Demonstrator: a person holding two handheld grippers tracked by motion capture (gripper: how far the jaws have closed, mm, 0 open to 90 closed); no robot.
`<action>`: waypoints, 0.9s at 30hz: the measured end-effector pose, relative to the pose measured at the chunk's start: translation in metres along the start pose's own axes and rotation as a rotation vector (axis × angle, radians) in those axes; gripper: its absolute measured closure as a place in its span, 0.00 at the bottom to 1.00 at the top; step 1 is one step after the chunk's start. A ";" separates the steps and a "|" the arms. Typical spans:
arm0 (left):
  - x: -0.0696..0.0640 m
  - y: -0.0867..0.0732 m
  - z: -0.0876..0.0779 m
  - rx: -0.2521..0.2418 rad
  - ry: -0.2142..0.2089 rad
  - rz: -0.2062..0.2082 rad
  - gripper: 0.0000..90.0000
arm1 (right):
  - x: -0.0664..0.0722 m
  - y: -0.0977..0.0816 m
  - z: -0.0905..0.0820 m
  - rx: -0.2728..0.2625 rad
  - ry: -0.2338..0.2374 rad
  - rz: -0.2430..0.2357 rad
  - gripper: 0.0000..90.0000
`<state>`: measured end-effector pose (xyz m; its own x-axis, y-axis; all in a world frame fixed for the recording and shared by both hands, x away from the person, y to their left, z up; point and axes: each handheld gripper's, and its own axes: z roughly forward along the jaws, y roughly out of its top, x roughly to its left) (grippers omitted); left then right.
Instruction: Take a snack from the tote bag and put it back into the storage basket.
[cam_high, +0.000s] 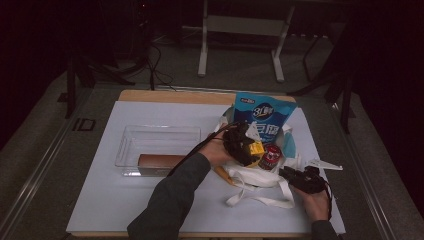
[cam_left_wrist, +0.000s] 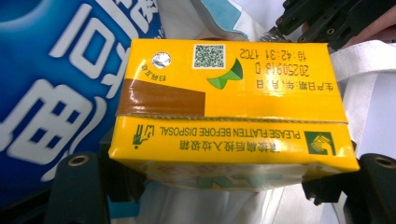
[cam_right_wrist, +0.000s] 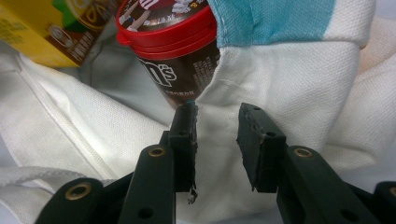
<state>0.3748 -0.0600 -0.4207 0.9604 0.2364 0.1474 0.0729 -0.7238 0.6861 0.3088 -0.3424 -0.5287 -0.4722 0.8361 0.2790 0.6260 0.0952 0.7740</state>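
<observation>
Left tongs (cam_high: 247, 147): jaws clamped on the yellow carton (cam_left_wrist: 231, 107), one jaw against each end of the box, as the left gripper view shows. The carton is off the tabletop (cam_high: 100, 200) and sits over the mouth of the white cloth bag (cam_high: 260, 175). Its upper face carries a QR code, a printed date line and a brown patch; the near edge reads "PLEASE FLATTEN BEFORE DISPOSAL", upside down to the camera. In the high view only a yellow corner (cam_high: 256, 148) shows beside the left tongs.

Right tongs (cam_right_wrist: 217, 126): jaws apart with white bag cloth running up between them. Whether the pads press on the cloth I cannot tell. They sit at the near right edge of the bag, low by the tabletop.

Brown candy tub (cam_right_wrist: 180, 60) with a red lid stands tilted inside the bag opening, just beyond the right tongs' jaw tips and just beside the carton. In the high view its red lid (cam_high: 270, 156) shows to the right of the left tongs.

Blue pouch (cam_high: 264, 120) with white lettering stands upright in the far part of the bag, behind the carton.

Clear plastic tray (cam_high: 155, 135) lies on the white sheet to the left, well apart from the bag. A brown cylinder (cam_high: 160, 160) lies along its near wall.
</observation>
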 end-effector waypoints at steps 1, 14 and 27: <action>0.000 0.000 -0.002 -0.001 0.001 0.004 0.32 | 0.000 0.000 0.000 0.000 0.000 0.000 0.75; 0.003 -0.003 -0.028 -0.020 -0.009 0.002 0.32 | 0.000 0.000 0.000 -0.003 -0.002 0.002 0.75; 0.006 -0.001 -0.047 -0.030 0.010 0.011 0.32 | 0.000 -0.001 0.000 -0.004 -0.002 0.004 0.75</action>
<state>0.3673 -0.0271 -0.3870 0.9584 0.2350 0.1621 0.0540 -0.7067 0.7054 0.3084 -0.3422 -0.5290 -0.4687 0.8375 0.2810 0.6255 0.0900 0.7750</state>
